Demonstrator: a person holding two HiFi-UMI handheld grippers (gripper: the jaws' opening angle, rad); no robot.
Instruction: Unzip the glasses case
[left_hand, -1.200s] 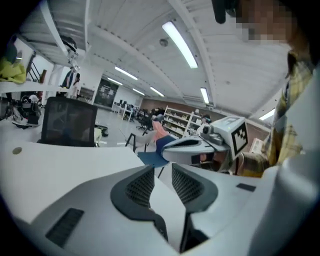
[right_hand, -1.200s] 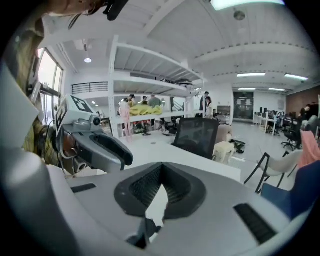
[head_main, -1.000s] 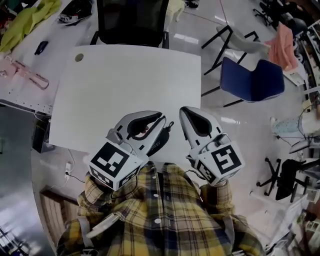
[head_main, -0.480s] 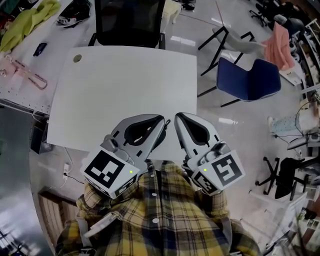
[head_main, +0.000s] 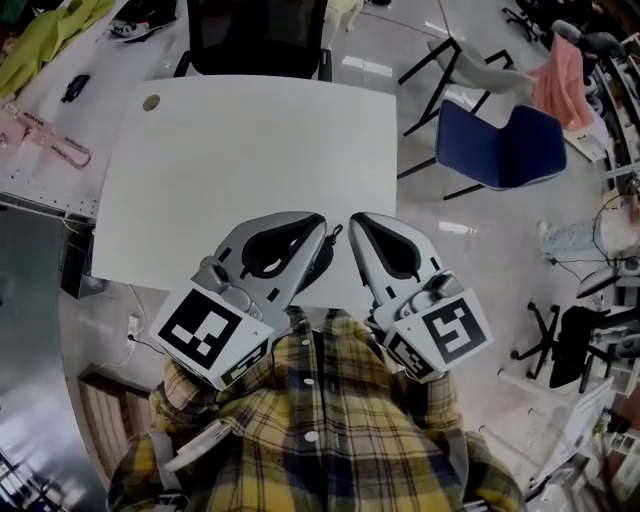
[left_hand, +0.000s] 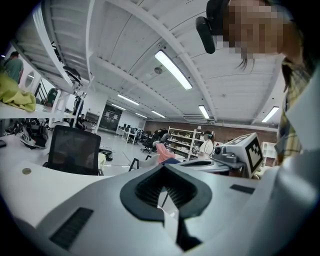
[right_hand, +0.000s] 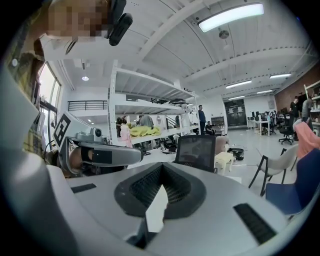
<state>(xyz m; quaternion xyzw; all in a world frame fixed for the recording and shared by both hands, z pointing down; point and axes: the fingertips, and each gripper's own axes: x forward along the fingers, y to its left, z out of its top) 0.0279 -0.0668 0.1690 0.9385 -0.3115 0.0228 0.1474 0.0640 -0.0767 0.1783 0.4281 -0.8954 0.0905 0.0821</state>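
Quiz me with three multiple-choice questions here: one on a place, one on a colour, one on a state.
1. The left gripper and right gripper are: A) over the white table's near edge; B) over its far edge; C) by the floor.
2. The chair right of the table is: A) red; B) blue; C) green.
3. The left gripper's jaws are: A) wide apart; B) together; C) round a cup.
Answers: A, head view shows both there; B, its seat is blue; B, its own view shows the tips meeting.
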